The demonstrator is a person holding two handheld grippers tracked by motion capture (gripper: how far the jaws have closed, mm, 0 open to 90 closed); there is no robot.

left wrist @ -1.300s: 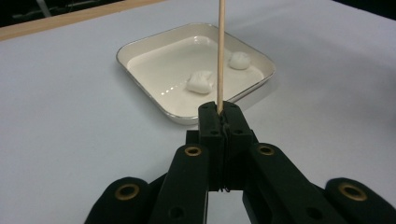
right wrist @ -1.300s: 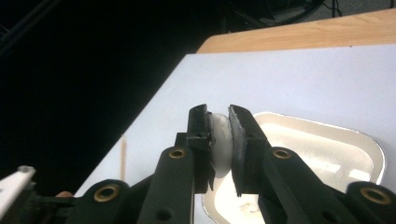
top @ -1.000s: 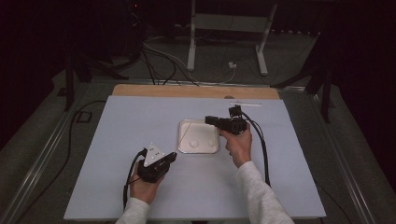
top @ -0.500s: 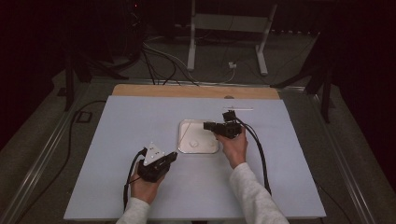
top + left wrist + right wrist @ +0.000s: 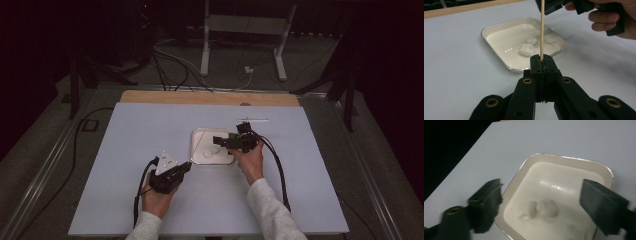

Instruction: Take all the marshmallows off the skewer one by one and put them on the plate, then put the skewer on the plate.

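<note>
on the pale blue table cover (image 5: 125, 165), centre: 1 white square tray (image 5: 197, 150) holding 3 small white dumpling-like lumps (image 5: 526, 49), all loose and unpierced

left gripper (image 5: 541, 60): jaws pressed together on 1 thin wooden skewer (image 5: 542, 30), standing upright just near side of the tray; skewer shaft bare as far as seen

right gripper (image 5: 541, 205): jaws spread wide, nothing between them, hovering over the tray with 2 lumps directly below and the 3rd at the lower frame edge

progress, judged: early; skewer is secured, right gripper is positioned for a pick, but no lump is lifted or threaded; all 3 remain to be taken and pushed onto the skewer

unclear: skewer's top end passes behind the right gripper in the left gripper view, so its tip is hidden; 3rd lump blurred in the right gripper view; lumps too small to count in the high view
</note>
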